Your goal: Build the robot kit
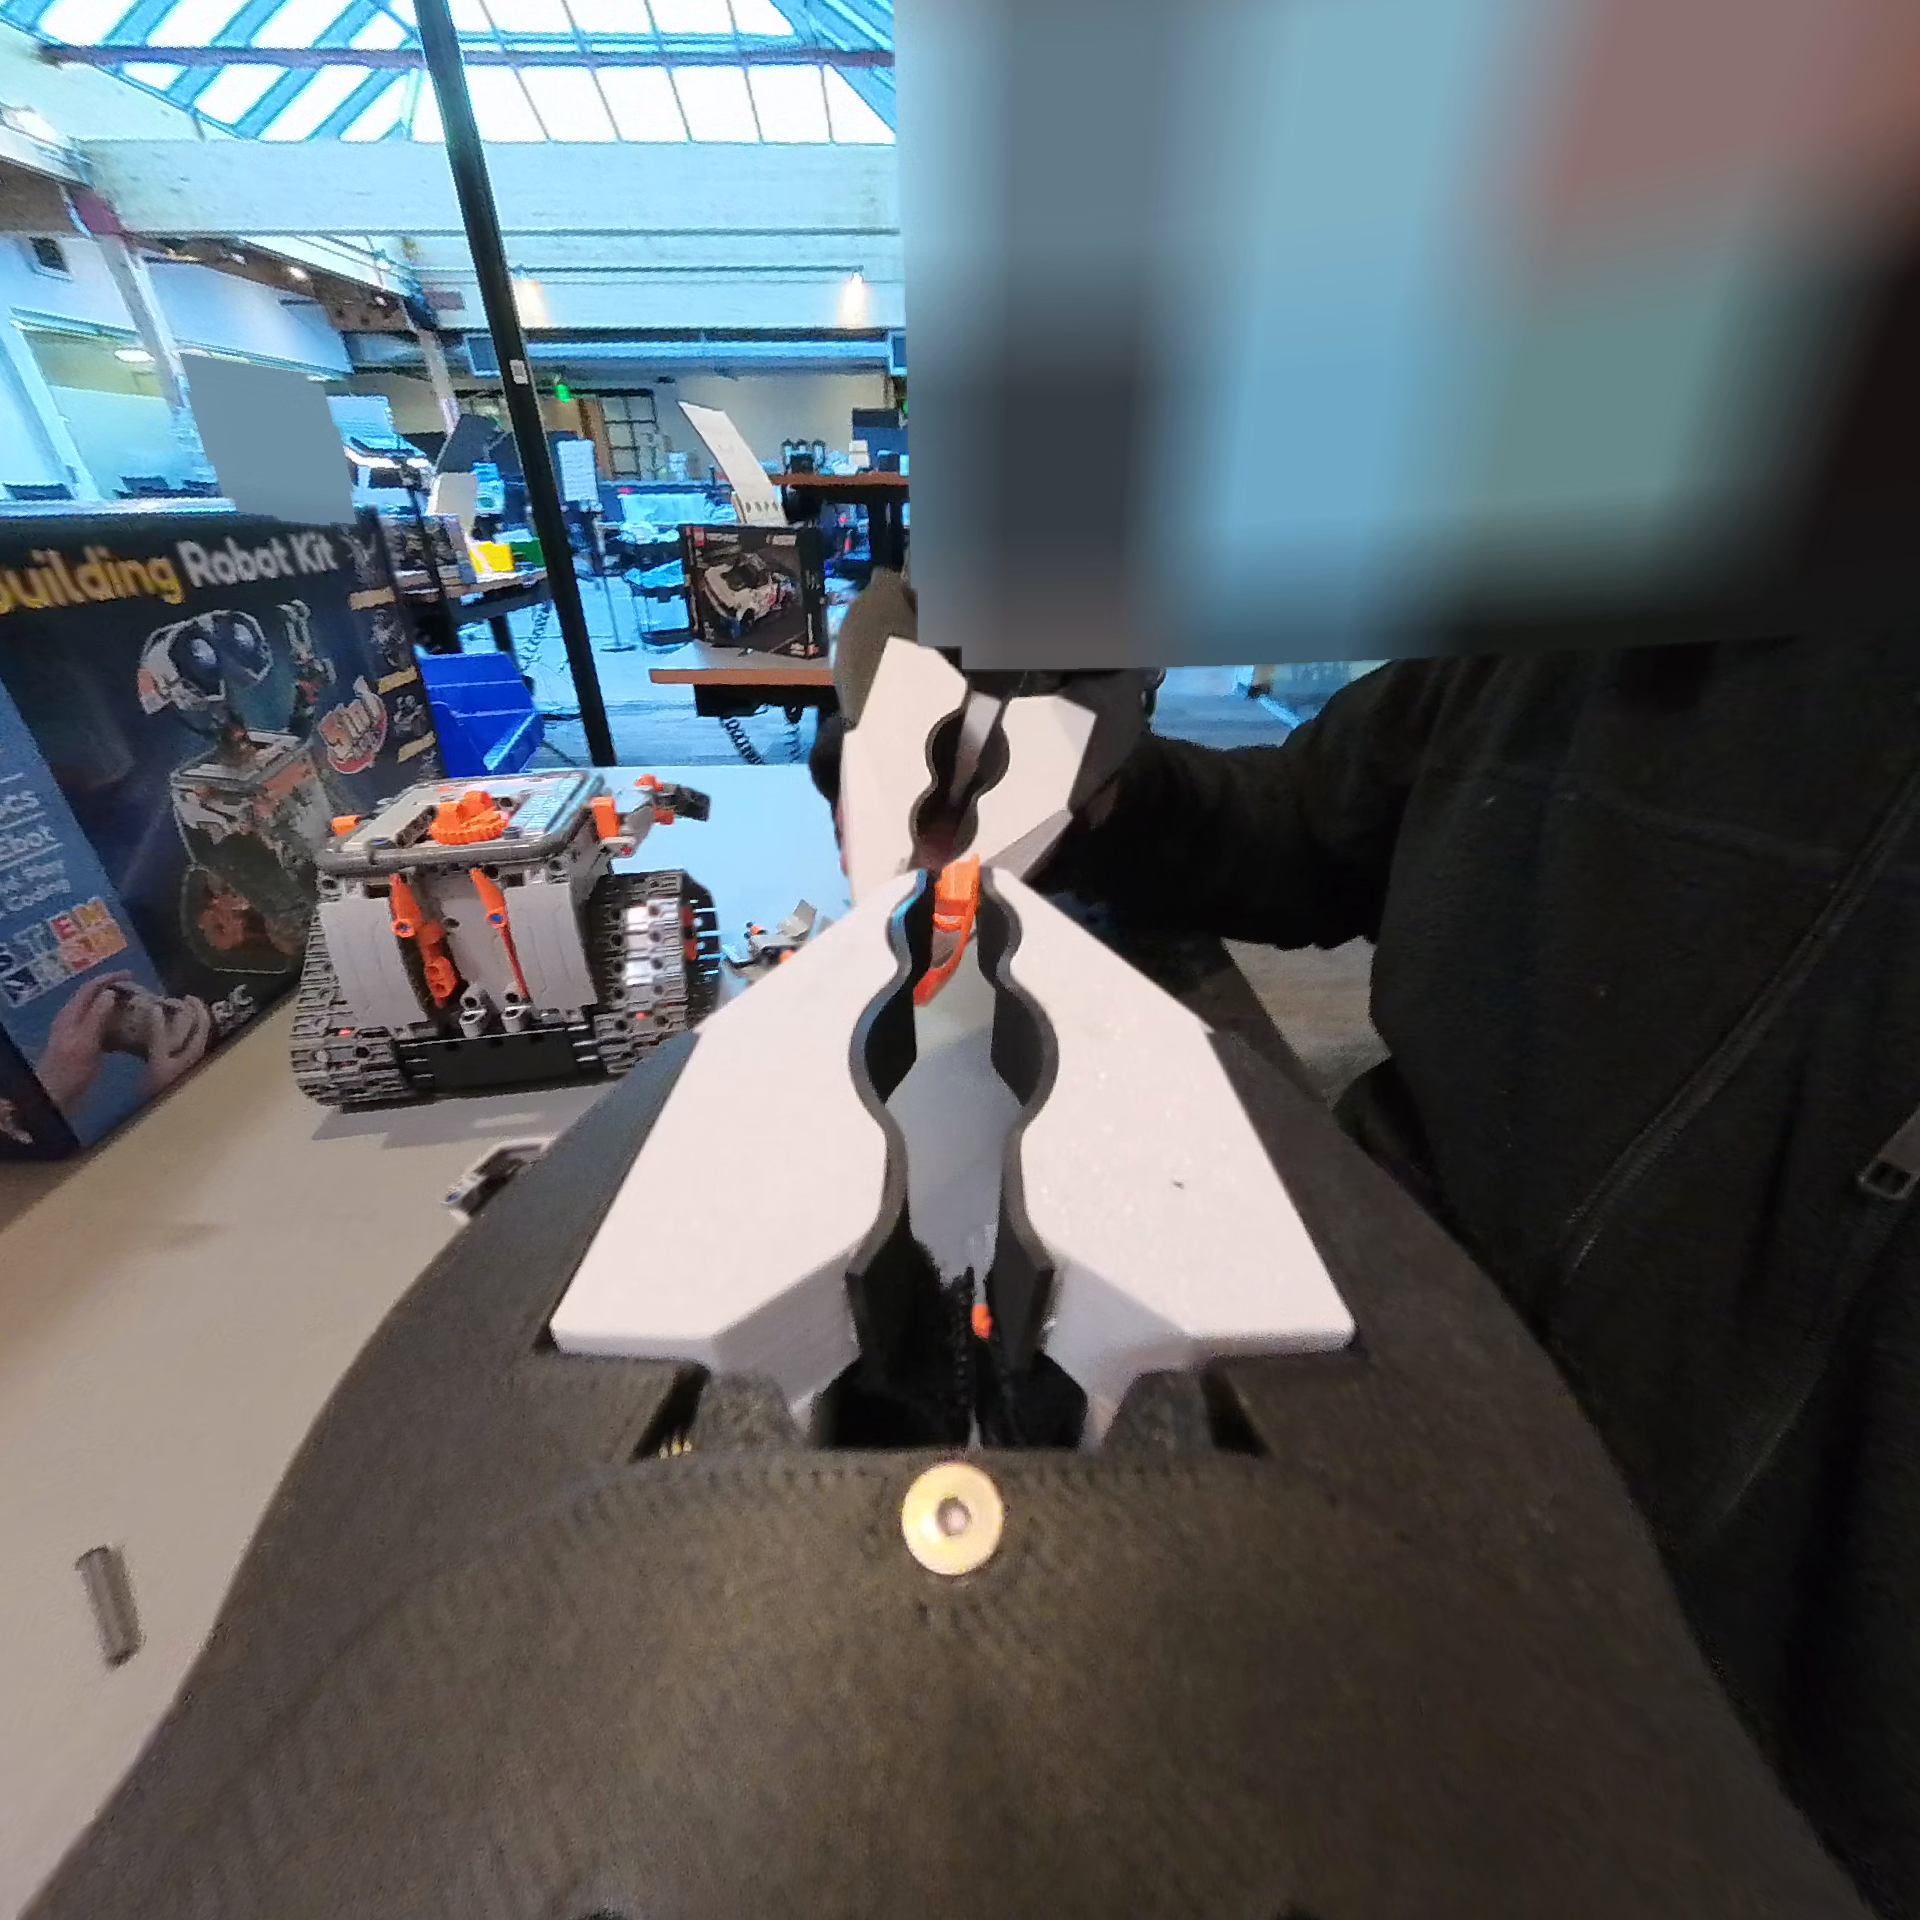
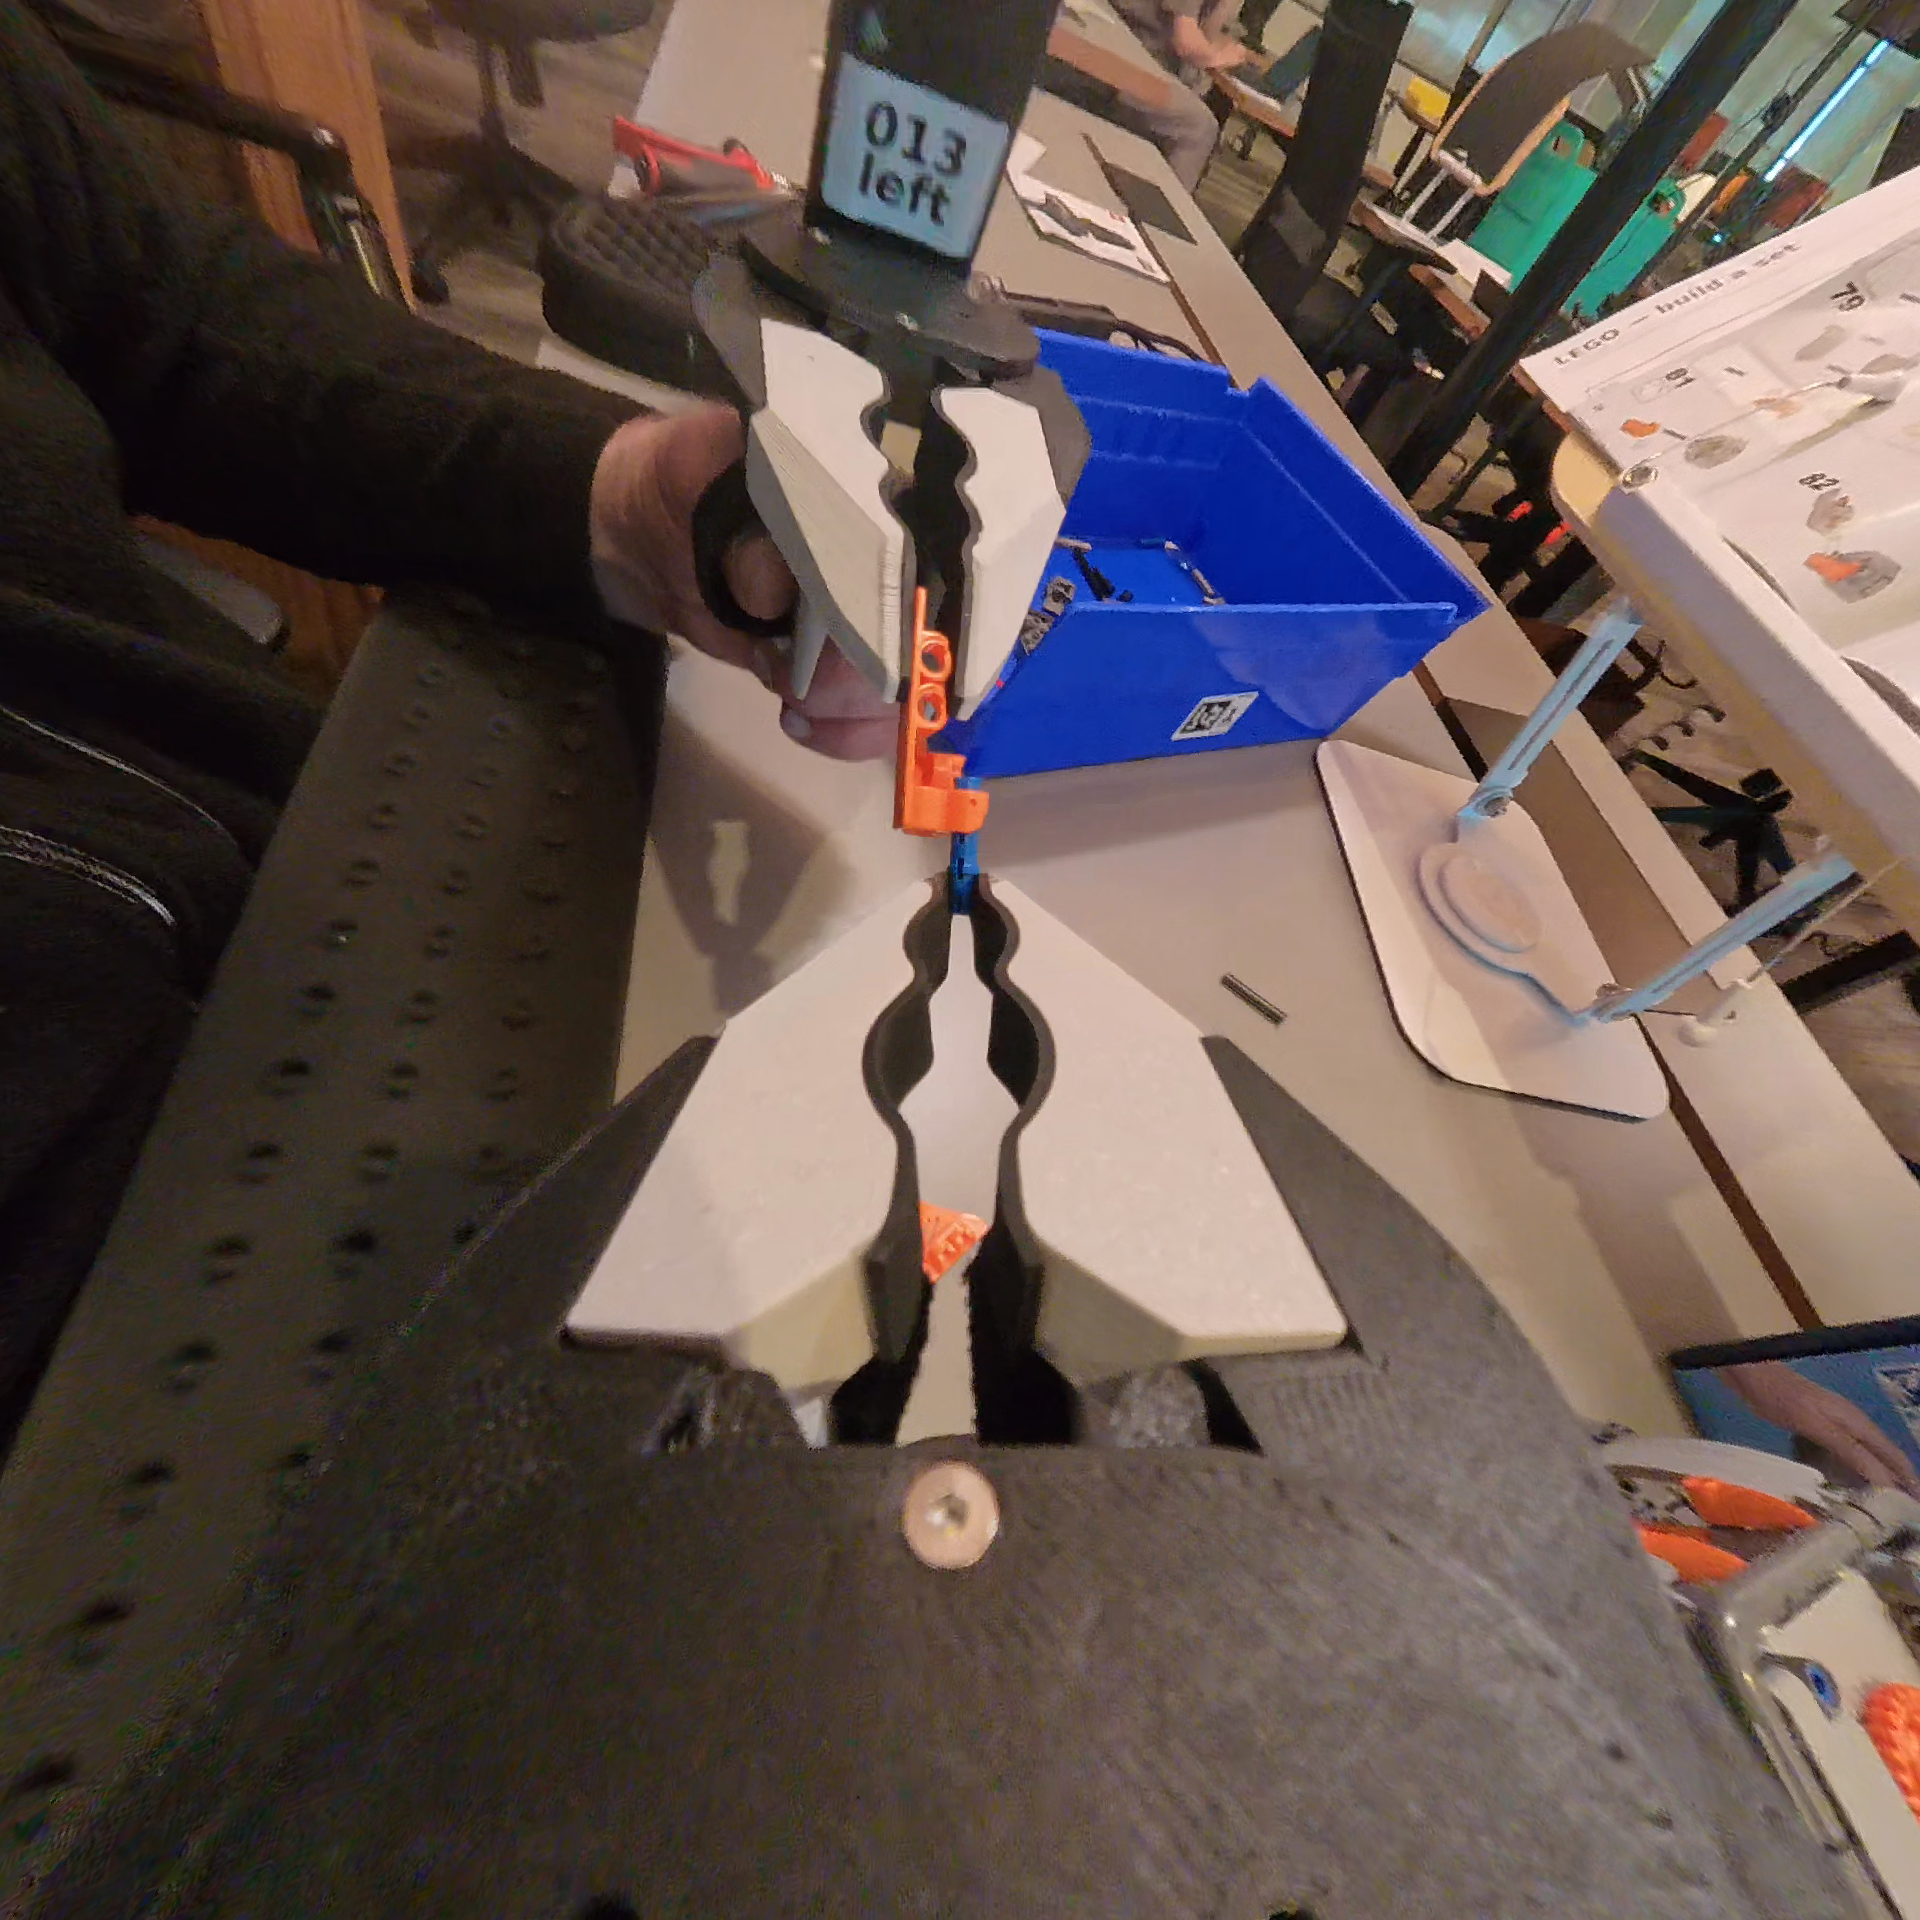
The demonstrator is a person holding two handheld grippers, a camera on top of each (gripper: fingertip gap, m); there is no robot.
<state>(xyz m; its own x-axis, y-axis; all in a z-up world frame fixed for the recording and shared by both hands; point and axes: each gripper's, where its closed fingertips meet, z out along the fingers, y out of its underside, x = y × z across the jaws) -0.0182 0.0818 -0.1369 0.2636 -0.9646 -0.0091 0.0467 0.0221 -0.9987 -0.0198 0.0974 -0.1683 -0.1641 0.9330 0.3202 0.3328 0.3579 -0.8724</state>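
Right wrist view shows my right gripper (image 2: 961,894) pinching a blue pin (image 2: 964,868) that meets the orange bracket (image 2: 928,748) clamped in my left gripper (image 2: 928,665) near the blue bin (image 2: 1247,582); any tilt could pop either piece free.

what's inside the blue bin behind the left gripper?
The blue bin holds a few small dark and grey building-brick parts on its floor. The left hand-held gripper, shut on an orange brick piece, covers the bin's near-left corner.
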